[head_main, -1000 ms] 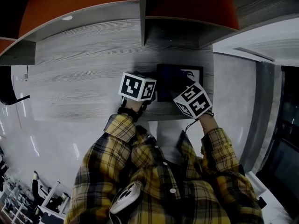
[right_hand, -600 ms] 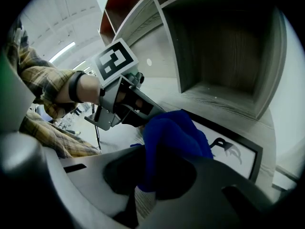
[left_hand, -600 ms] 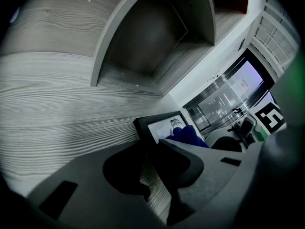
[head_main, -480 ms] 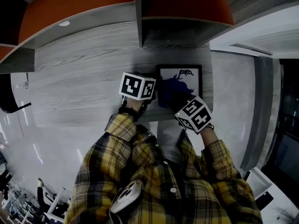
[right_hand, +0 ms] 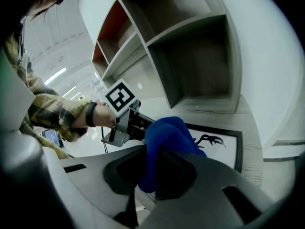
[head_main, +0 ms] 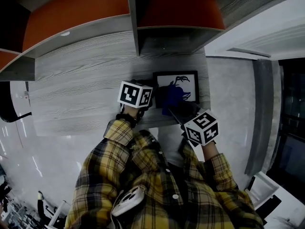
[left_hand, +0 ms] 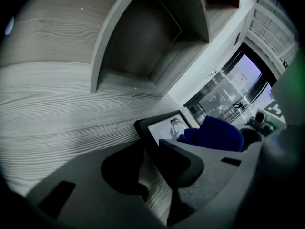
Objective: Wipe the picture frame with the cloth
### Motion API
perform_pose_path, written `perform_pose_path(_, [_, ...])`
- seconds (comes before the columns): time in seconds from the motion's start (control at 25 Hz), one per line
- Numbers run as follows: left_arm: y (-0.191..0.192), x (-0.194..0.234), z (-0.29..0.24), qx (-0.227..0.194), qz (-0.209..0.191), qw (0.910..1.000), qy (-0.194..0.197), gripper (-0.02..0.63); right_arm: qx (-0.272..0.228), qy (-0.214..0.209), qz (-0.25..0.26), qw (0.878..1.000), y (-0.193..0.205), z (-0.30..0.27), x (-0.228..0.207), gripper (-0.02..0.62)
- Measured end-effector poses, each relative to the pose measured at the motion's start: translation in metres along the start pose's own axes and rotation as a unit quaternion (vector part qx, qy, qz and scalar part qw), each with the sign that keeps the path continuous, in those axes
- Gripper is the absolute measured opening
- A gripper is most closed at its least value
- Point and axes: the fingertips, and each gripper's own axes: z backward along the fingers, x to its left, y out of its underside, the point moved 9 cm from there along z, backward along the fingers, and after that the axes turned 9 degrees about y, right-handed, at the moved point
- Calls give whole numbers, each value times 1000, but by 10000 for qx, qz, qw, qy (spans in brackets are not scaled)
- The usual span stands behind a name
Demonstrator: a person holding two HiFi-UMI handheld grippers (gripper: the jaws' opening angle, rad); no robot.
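A black picture frame (head_main: 177, 74) with a white print lies flat on the grey wood table (head_main: 81, 80), at its near right corner. My left gripper (head_main: 153, 98) holds the frame's left edge (left_hand: 148, 130) between its jaws, which are easing open while the pads stay on it. My right gripper (head_main: 177, 109) is shut on a bunched blue cloth (head_main: 171, 95). The cloth (right_hand: 167, 130) rests over the frame's near left part, and the print (right_hand: 217, 144) shows beyond it. In the right gripper view, the left gripper (right_hand: 125, 124) sits just behind the cloth.
Open shelf cubbies with orange backs (head_main: 181, 8) and a grey divider (head_main: 133, 27) stand at the table's far side, right behind the frame. The table's right edge (head_main: 208, 89) runs beside the frame. A pale floor (head_main: 233, 104) lies beyond it.
My right gripper has drawn back toward me and lifted with the cloth, uncovering most of the print. The left gripper has stayed on the frame's edge.
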Motion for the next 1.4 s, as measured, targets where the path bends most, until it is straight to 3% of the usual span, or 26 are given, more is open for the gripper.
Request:
perform_pose_path(0.2, [-11,-14,28,-360,-157,9991,-148,97,-880,36,-495,9949,-29,51,-7,52])
perform_pose_path(0.4, [-37,-60,70,-1092,-504,9927,76,97,-1690,-99,-538,9841,-68,97,-6,52])
perform_pose_path(0.6, [-65,-124,109,-1903,-1006,9757,417,91,-2410,-304,-229,9698,-107,149,4,52])
perform_pose_path(0.8, [-82,-186,141,-2413,-1807,9526,416,33,-3059,-460,153,9508,-130,194,13,52])
perform_pose_path(0.92, [-79,-213,153,-2466,-2200,9431,365,6,-3283,-451,279,9431,-134,212,19,52])
perform_pose_path(1.04, [-76,-225,163,-2566,-2291,9377,480,5,-3395,-410,355,9390,-136,218,21,52])
perform_pose_path(1.24, [-74,-233,171,-2514,-2519,9341,301,5,-3386,-424,417,9390,-136,217,21,54])
perform_pose_path(1.4, [-71,-238,170,-2595,-2466,9331,332,5,-3346,-432,481,9401,-136,217,19,54])
